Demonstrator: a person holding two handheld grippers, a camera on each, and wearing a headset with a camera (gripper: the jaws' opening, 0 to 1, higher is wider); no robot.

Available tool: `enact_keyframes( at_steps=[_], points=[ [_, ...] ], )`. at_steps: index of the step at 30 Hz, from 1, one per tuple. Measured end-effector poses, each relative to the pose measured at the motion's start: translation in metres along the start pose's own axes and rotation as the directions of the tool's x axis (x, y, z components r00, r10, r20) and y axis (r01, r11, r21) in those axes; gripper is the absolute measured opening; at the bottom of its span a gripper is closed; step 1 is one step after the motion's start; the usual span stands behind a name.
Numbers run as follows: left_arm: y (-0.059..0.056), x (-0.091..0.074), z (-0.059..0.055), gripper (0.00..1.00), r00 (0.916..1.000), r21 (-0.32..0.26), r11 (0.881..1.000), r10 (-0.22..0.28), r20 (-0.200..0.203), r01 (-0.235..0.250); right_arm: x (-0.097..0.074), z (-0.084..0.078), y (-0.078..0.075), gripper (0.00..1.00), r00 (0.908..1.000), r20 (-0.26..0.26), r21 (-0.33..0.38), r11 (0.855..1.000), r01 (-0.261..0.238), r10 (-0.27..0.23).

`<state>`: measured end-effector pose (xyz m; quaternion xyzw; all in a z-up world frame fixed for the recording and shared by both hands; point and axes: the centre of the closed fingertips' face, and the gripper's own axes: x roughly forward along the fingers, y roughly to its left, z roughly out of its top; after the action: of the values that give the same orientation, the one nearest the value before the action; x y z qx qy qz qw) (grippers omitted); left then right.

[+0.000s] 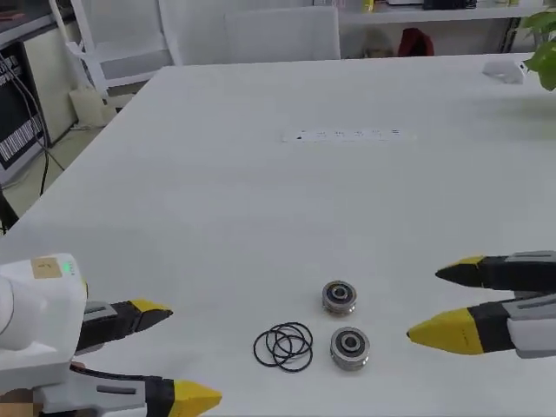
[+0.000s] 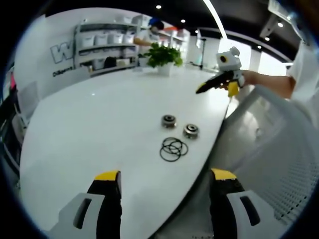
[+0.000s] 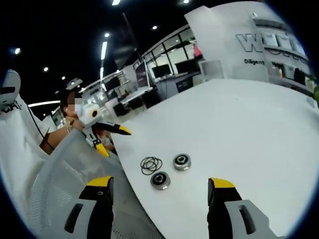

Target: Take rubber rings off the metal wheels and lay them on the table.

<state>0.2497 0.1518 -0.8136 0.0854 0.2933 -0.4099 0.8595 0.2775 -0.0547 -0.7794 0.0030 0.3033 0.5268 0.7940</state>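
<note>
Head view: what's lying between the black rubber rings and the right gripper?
Head view shows the near wheel and the far wheel between the rubber rings and the right gripper.

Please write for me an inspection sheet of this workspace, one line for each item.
Surface: white table, mostly bare.
Job's things: far wheel and near wheel lie flat by the front edge; black rubber rings lie in an overlapping pile beside the near wheel.
Clutter: small white object far right; flush strip, perhaps sockets.
Grippers: left gripper and right gripper are open, empty, touching nothing.
Cables: black cables off the table, left.
Surroundings: white chair, plant.
</note>
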Motion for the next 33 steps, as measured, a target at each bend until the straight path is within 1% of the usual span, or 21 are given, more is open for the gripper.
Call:
enact_keyframes(
  at_steps=[3,6,11,13,15,18,19,22,25,27,30,33],
  points=[
    [0.001,0.000,0.000,0.73,1.0000,-0.011,1.000,0.006,0.006,-0.006,-0.003,-0.004,0.001,0.77,0.9999,0.003,-0.004,1.000,0.012,-0.012],
    [0.003,-0.001,-0.001,0.74,0.9999,-0.030,0.999,0.011,0.010,-0.011,-0.006,-0.009,-0.001,0.79,0.9994,0.002,-0.007,0.999,0.036,-0.035],
    [0.002,-0.002,-0.002,0.74,0.9999,-0.027,1.000,0.015,0.005,-0.015,-0.011,-0.023,-0.004,0.81,0.9976,-0.018,-0.001,0.998,0.066,-0.066],
    [0.002,-0.002,-0.003,0.74,0.9998,-0.030,0.999,0.017,0.005,-0.016,-0.013,-0.035,-0.007,0.81,0.9944,-0.053,-0.005,0.996,0.091,-0.091],
    [0.003,-0.002,-0.003,0.74,0.9998,-0.033,0.999,0.020,0.009,-0.020,-0.014,-0.042,-0.009,0.81,0.9920,-0.069,-0.003,0.994,0.105,-0.105],
    [0.003,-0.003,-0.003,0.74,0.9996,-0.042,0.999,0.024,0.014,-0.023,-0.013,-0.048,-0.007,0.80,0.9908,-0.078,0.016,0.994,0.112,-0.111],
    [0.004,-0.003,-0.003,0.74,0.9996,-0.047,0.999,0.026,0.013,-0.025,-0.013,-0.051,-0.007,0.81,0.9895,-0.089,0.017,0.993,0.116,-0.114],
    [0.006,-0.004,-0.008,0.75,0.9989,-0.043,0.998,0.044,-0.015,-0.045,-0.014,-0.051,-0.009,0.83,0.9871,-0.088,0.029,0.990,0.137,-0.134],
    [0.006,-0.004,-0.010,0.76,0.9985,-0.041,0.998,0.048,-0.025,-0.049,-0.015,-0.052,-0.010,0.86,0.9867,-0.083,0.048,0.988,0.144,-0.140],
    [0.005,-0.005,-0.010,0.76,0.9986,-0.045,0.998,0.048,-0.022,-0.049,-0.015,-0.056,-0.009,0.87,0.9851,-0.097,0.047,0.988,0.147,-0.142],
    [0.006,-0.006,-0.011,0.76,0.9986,-0.069,0.996,0.052,-0.012,-0.053,-0.017,-0.064,-0.010,0.88,0.9793,-0.135,0.048,0.986,0.159,-0.151],
    [0.006,-0.006,-0.011,0.77,0.9985,-0.082,0.995,0.055,-0.006,-0.055,-0.018,-0.065,-0.010,0.87,0.9782,-0.132,0.051,0.984,0.168,-0.160]
  ],
)
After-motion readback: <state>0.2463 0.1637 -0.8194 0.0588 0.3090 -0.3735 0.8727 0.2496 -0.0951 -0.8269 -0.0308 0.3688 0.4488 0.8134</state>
